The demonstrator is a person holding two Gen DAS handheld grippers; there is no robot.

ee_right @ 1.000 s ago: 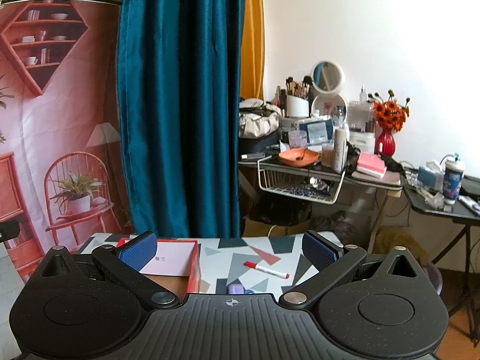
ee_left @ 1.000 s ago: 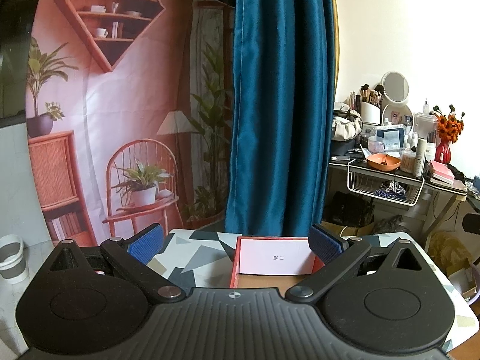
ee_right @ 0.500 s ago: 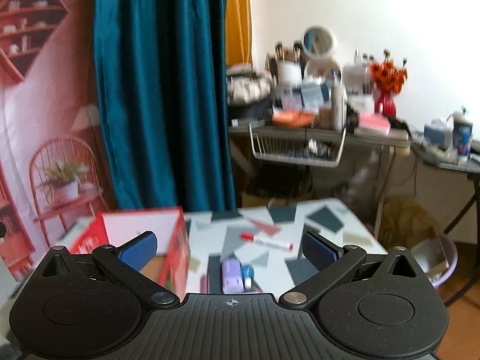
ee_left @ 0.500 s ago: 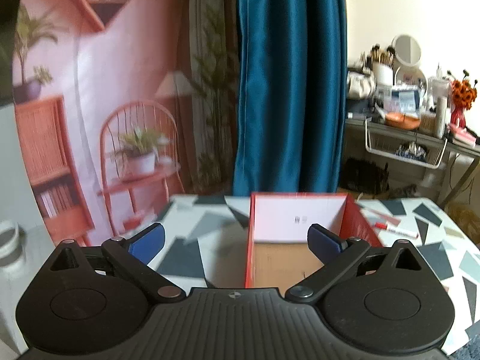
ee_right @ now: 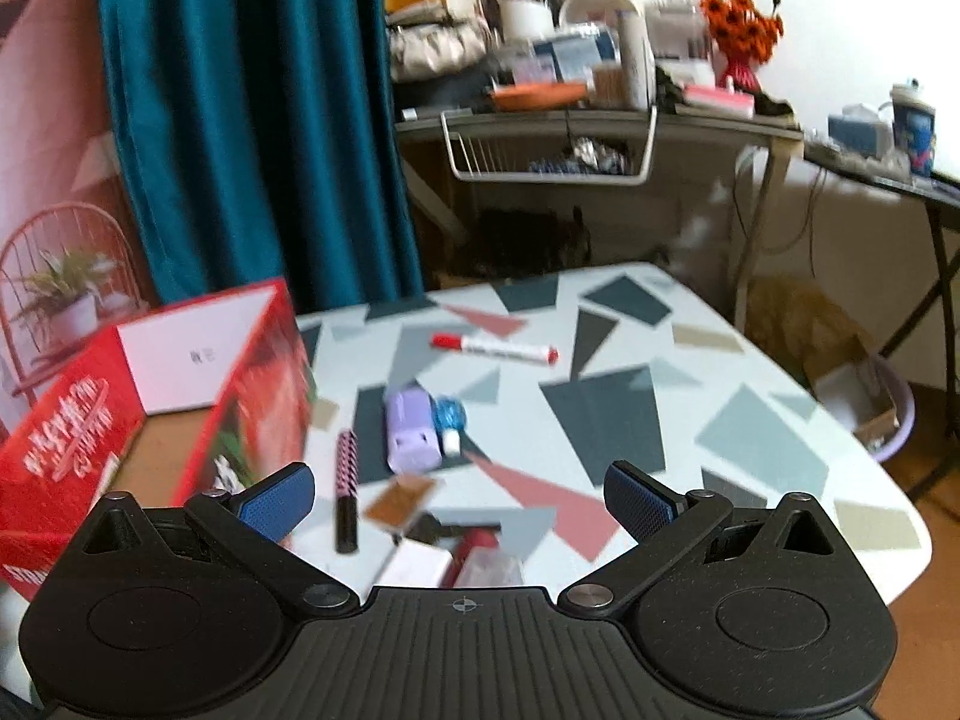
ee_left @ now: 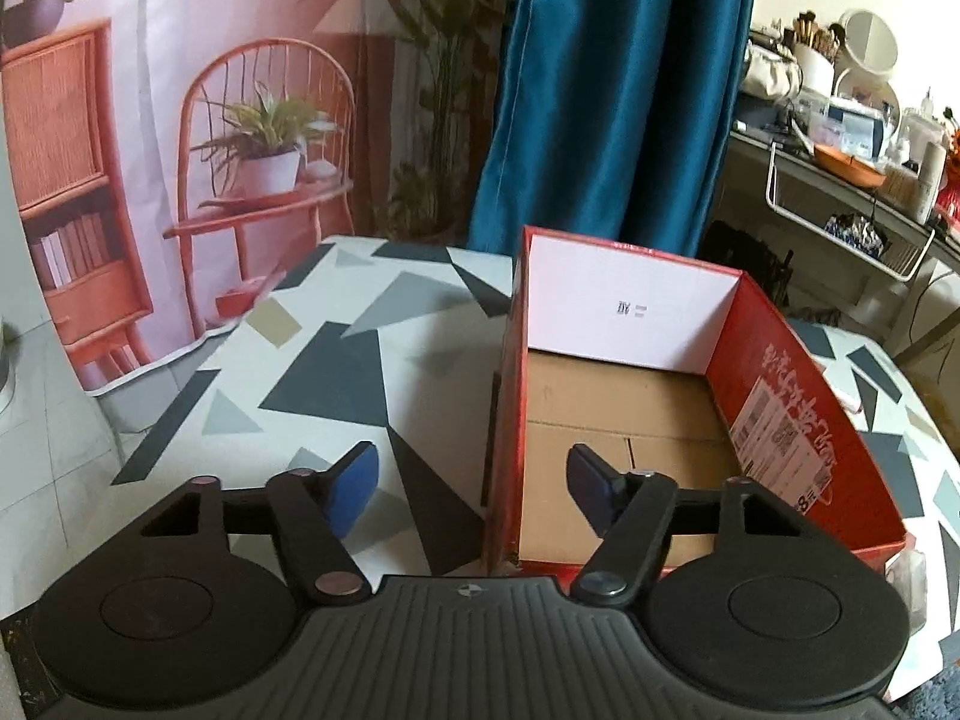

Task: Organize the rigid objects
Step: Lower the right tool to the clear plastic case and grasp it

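Where the right gripper (ee_right: 459, 489) covers the near edge of the patterned table (ee_right: 750, 420), a white thing and a red thing (ee_right: 474, 546) are cut off and too blurred to name. Its jaws stand wide with nothing between them. Further in lie a red-capped marker (ee_right: 495, 349), a purple case (ee_right: 409, 429) and a striped tube (ee_right: 346, 489). The left gripper (ee_left: 474, 489) is closing astride the left wall of the red box (ee_left: 780, 396), not yet pressing it; the box, brown inside, stands by the table's left edge.
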